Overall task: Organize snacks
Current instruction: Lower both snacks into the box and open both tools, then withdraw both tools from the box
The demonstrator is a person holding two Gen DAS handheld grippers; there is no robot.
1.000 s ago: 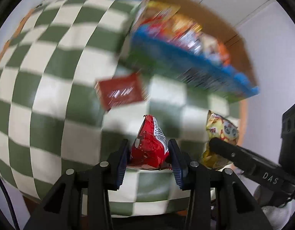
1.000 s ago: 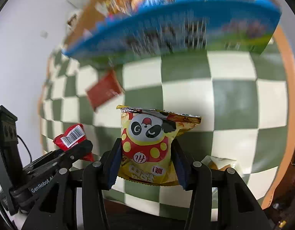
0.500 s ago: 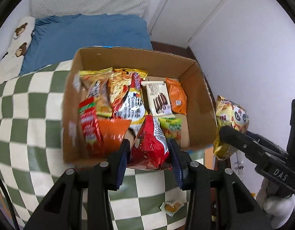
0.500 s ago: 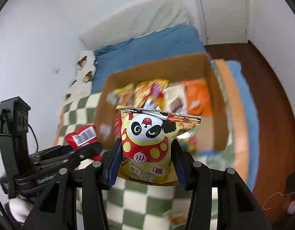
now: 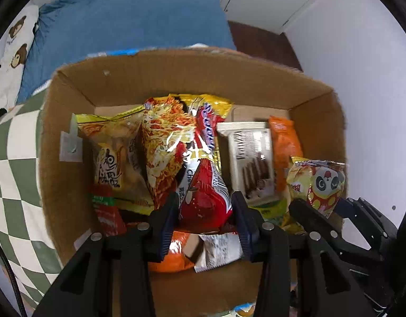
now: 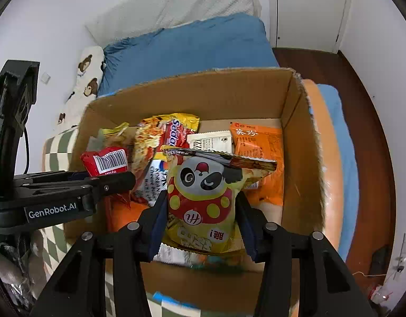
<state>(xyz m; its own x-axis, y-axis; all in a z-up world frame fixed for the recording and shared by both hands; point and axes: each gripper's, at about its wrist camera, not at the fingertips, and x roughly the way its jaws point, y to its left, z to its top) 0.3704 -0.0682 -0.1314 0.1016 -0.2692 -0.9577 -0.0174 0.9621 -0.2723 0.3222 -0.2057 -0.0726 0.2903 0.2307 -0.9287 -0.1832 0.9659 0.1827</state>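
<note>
My left gripper (image 5: 204, 208) is shut on a small red snack packet (image 5: 206, 200) and hangs over the open cardboard box (image 5: 192, 79). My right gripper (image 6: 200, 211) is shut on a yellow packet with a panda face (image 6: 203, 200), also above the box (image 6: 218, 92). In the left wrist view the panda packet (image 5: 317, 182) shows at the right, over the box's right side. In the right wrist view the red packet (image 6: 107, 159) with its barcode shows at the left in the left gripper (image 6: 115, 179). Several snack bags lie inside the box.
The box stands on a green-and-white checked cloth (image 5: 10, 163). Behind it lie a blue pillow (image 6: 187, 45) and a bear-print cloth (image 6: 82, 79). White walls and a white door (image 6: 306, 8) stand beyond, with dark wood floor (image 6: 366, 121) to the right.
Both grippers moved with their packets from above the checked cloth to above the box, which now fills each view. A red packet that lay on the cloth is out of sight.
</note>
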